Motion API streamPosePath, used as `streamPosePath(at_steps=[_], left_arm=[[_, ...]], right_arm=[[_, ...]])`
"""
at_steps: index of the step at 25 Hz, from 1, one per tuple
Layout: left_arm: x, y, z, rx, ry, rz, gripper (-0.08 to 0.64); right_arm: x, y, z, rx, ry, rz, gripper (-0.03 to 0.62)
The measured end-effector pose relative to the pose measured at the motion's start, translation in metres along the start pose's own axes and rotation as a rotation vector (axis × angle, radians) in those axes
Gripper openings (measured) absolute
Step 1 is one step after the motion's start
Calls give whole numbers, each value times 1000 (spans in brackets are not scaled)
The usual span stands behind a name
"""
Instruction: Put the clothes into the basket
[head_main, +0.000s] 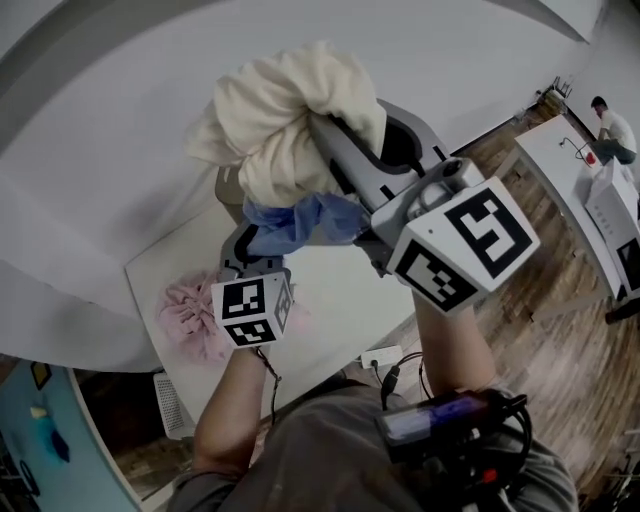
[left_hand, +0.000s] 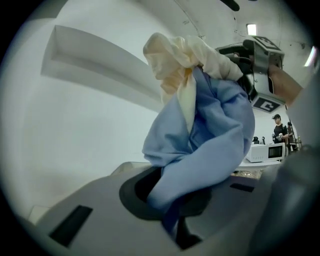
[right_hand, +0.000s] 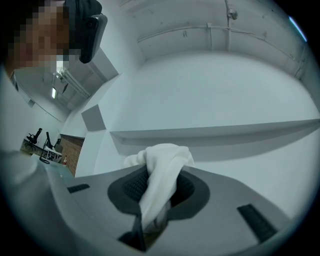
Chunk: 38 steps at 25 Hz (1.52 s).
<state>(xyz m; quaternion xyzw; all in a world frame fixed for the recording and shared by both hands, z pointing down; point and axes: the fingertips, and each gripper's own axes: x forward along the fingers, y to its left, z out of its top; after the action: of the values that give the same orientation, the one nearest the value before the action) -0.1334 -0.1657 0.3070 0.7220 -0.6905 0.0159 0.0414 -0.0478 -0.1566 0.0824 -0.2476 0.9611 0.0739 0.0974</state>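
- Head view: your left gripper (head_main: 262, 232) sits low at the left, over the white table (head_main: 340, 300). Its jaws are pressed together on the blue cloth (head_main: 305, 220), which bunches out from the jaw tips toward the right.
- Head view: your right gripper (head_main: 325, 130) comes in from the right and stands higher. Its jaws pinch the cream cloth (head_main: 285, 115), and the bundle balloons over and around the jaw tips, clear of the table.
- Head view: the blue cloth hangs directly under the cream bundle and touches it.
- Head view: a pink cloth (head_main: 188, 320) lies crumpled on the left part of the table, beside your left gripper's marker cube. Neither gripper holds it.
- Left gripper view: the left gripper (left_hand: 175, 220) has its jaws closed tight on a lower fold of the blue cloth (left_hand: 210, 145). The cloth rises from the pinch and fills the centre of the view.
- Left gripper view: the cream cloth (left_hand: 182, 57) sits on top of the blue, with one strip running down into its folds. The right gripper (left_hand: 235, 70) grips the cream cloth from the upper right. A microwave (left_hand: 265, 152) stands far back at the right.
- Right gripper view: the right gripper (right_hand: 150, 212) has its jaws narrowly apart, with a strand of the cream cloth (right_hand: 160, 172) clamped between the pads. The rest of the cloth flops up and over the jaw tips.
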Motion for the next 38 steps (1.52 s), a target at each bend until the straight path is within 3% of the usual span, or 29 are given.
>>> streamPosePath(at_steps=[7,13,24,30,38], left_arm=[[2,-1,69,18,-67,-11,15],[-4,4,133,18,-174,-4,15],[39,1,225,97,-308,11,15],[64,9,234,103,-318,18,15],[111,25,178,51,-197,6,15]], right_arm=[[-1,-14,-11,-24,11,-43,77],[5,-16,-5,-44,-10,-41,78],[35,-67,14,-59,-66,-16,78],[56,-88,0,-51,-44,-3,80],[76,-111,-63,-13,77,23,81]])
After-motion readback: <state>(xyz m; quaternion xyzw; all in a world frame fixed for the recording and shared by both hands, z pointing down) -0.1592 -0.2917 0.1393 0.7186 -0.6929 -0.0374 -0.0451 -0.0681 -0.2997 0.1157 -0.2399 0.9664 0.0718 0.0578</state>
